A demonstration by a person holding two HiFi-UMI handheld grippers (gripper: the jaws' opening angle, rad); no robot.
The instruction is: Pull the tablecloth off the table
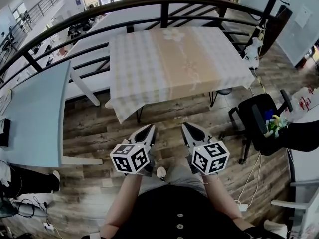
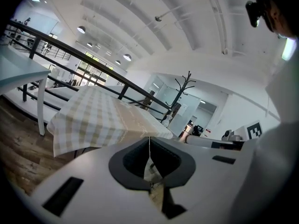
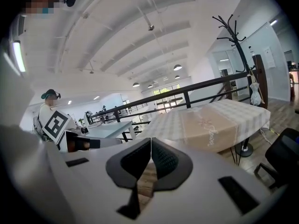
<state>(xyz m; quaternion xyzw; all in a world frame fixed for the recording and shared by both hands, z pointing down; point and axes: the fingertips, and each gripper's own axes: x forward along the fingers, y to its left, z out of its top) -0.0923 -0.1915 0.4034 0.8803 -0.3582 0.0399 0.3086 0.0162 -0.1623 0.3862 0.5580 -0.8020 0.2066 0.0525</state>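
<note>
A beige and white checked tablecloth [image 1: 174, 66] covers a square table ahead of me and hangs over its near edge. In the left gripper view the tablecloth [image 2: 100, 120] lies ahead to the left; in the right gripper view the tablecloth [image 3: 210, 120] lies ahead to the right. My left gripper [image 1: 149, 129] and right gripper [image 1: 186, 127] are held side by side over the wood floor, a short way back from the cloth's near hem. The left gripper [image 2: 149, 143] is shut with nothing in it. The right gripper [image 3: 151, 146] is likewise shut and empty.
A black metal railing [image 1: 149, 6] runs behind the table. A light blue table [image 1: 35, 113] stands at the left. A black office chair [image 1: 259, 123] sits at the right, and a dark coat stand [image 1: 271, 4] rises at the far right. Cables [image 1: 251, 180] trail on the floor.
</note>
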